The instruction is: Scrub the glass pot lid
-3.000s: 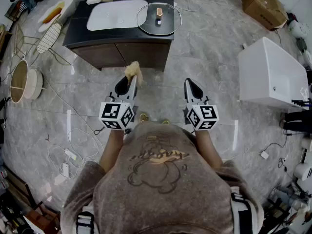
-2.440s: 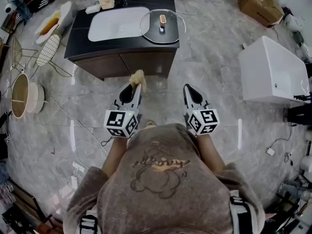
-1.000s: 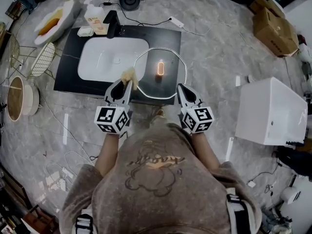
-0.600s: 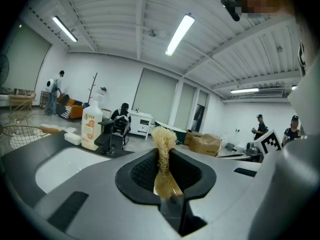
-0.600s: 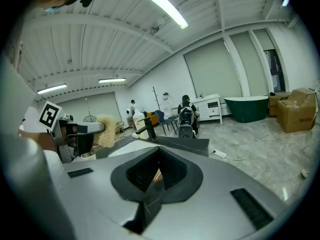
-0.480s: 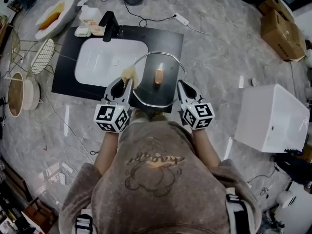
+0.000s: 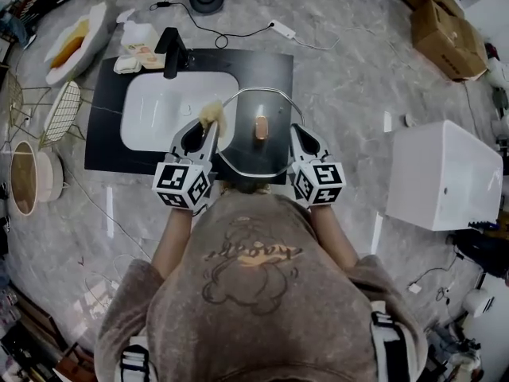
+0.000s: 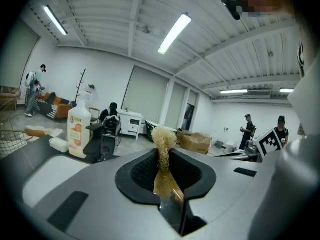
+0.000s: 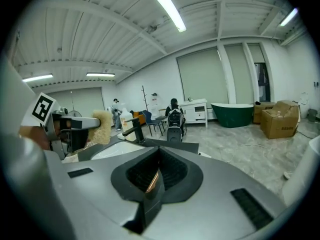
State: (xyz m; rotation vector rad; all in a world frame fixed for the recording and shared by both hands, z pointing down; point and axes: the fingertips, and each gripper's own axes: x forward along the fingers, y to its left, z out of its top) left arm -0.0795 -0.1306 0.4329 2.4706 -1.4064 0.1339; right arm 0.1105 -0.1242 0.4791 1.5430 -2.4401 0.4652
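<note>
Hovering by the glass pot lid (image 7: 266, 148) lying mid-frame on the table (image 7: 103, 146), the left gripper (image 7: 208, 129) pinches a loofah (image 7: 211, 114) in its fingers and the right gripper (image 7: 299, 135) has its fingers closed on nothing; scrubbing looks not yet begun, so next the loofah should press onto the glass.

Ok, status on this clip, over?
Left gripper shut on scrubber, right gripper shut, empty. Glass lid flat on counter beside sink. Nothing blocking it.

A big open studio or test hall dressed with household pieces, not a real home. It has a ribbed industrial ceiling with strip lights (image 8: 175, 32) and a marble-look floor (image 7: 350, 78) crossed by a power strip (image 7: 282, 29) and leads. A freestanding black surface (image 7: 270, 66) holds 1 white basin (image 7: 159, 118). A green bathtub (image 9: 235, 112) stands loose near cardboard boxes (image 7: 447, 22), and people (image 8: 247, 129) stand about.
</note>
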